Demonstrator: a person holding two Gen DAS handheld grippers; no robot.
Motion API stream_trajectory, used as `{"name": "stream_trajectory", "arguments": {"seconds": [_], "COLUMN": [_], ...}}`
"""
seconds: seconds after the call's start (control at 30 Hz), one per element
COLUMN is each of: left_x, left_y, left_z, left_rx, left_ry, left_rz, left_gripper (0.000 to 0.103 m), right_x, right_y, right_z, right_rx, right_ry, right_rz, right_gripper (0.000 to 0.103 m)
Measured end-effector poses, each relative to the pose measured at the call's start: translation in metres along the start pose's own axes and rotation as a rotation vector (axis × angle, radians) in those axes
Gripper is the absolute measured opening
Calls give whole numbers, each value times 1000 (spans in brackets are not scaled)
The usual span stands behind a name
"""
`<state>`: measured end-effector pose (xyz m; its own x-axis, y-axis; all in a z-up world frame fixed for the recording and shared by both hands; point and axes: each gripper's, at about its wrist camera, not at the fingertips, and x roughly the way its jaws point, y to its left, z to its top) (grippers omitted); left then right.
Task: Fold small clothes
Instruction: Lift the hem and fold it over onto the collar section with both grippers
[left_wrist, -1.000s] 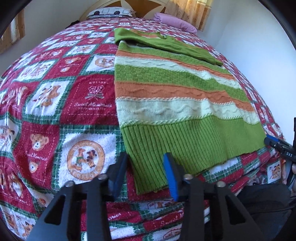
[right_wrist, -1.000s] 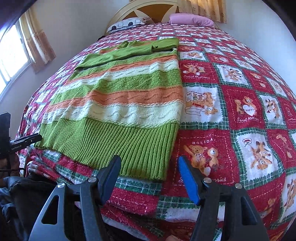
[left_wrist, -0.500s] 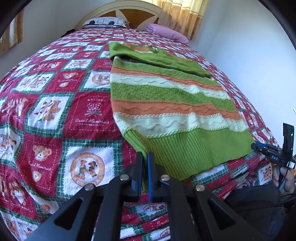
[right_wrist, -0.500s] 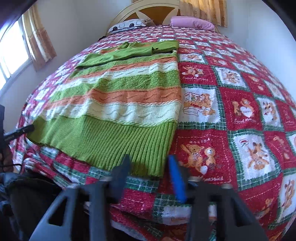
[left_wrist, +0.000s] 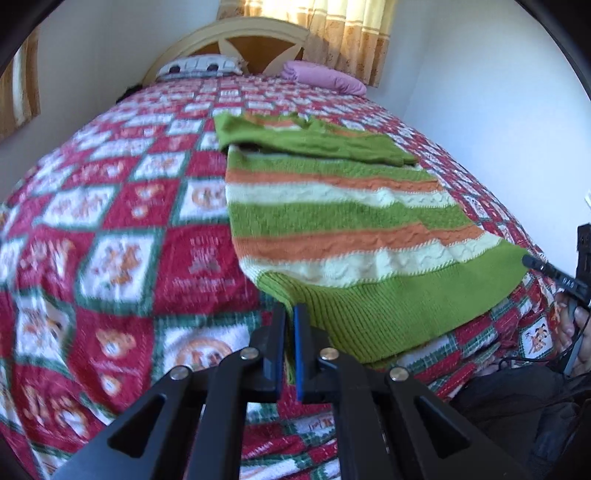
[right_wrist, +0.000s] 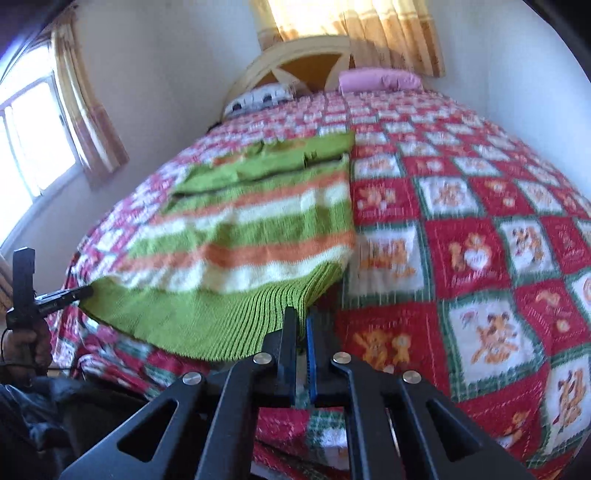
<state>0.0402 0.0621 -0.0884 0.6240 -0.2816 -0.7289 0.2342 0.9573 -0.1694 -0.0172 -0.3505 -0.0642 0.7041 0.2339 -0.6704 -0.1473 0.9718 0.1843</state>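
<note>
- Little writing reads clearly: one red square of the bedspread beside the sweater's edge carries blurred script, possibly "Sweet Memories"; I can't confirm it.
- Your sweater is a chunky knit in green, orange and cream bands, with wavy cable rows and a ribbed green hem, lying flat on the bedspread, sleeves folded across its far end.
- Your left gripper is pinched tight on the sweater's near hem corner.
- Your right gripper is clamped on the sweater's other hem corner; the ribbing bunches into pleats there.
- The bedspread is a plush diamond patchwork with bear pictures.
</note>
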Motion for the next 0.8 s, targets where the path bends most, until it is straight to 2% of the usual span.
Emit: {"name": "stream_trajectory", "arguments": {"seconds": [0.2,0.37,0.8], "left_x": [-11,-9,-17], "left_y": [-5,3,16], "left_z": [25,43,97], "left_rx": [68,31,-25], "left_ry": [-79,-114,-220], "left_rz": [48,17,17], "left_gripper": [4,4,4], "right_x": [-13,-23,-30], "right_y": [2,3,12], "right_z": [23,44,114], "right_rx": [-7,-21,-70], "right_ry": [-88,-150,-270], "right_rz": [6,3,14], "right_gripper": [3,3,2]}}
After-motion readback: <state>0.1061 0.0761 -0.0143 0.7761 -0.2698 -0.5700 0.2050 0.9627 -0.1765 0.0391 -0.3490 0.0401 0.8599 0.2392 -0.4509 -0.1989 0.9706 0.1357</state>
